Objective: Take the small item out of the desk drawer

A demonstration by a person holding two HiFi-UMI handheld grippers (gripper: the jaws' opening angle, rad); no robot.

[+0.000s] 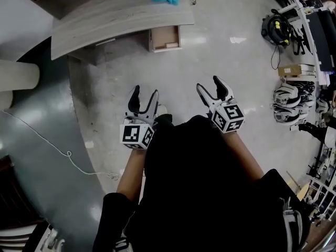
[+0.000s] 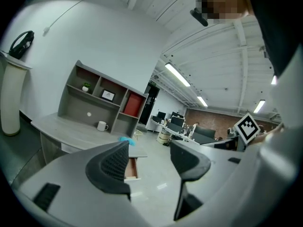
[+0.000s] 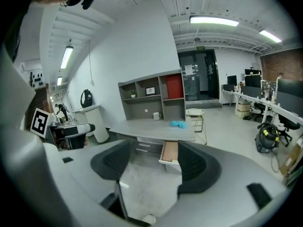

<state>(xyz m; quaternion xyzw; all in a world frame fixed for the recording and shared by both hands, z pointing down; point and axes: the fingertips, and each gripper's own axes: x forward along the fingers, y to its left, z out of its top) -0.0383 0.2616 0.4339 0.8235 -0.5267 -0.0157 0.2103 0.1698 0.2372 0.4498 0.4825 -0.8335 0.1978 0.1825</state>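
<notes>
Room: open office with a grey floor (image 1: 210, 51); the desk (image 1: 105, 25) stands well ahead of us.
Left gripper (image 1: 145, 92): jaws apart, nothing between them.
Drawer (image 1: 165, 35): pulled open, its long axis running toward us, ahead and between both grippers. We cannot make out the small item inside.
Right gripper (image 1: 208, 84): jaws apart and empty, with the drawer framed between them.
Reach: both are well short, and we judge the left slightly nearer.

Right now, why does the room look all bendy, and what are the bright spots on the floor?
Left and right gripper views: wide-angle lenses bend the room's straight lines into curves. Head view: the bright patches on the floor are glare, likely reflected ceiling lights like the strip light in the right gripper view.
</notes>
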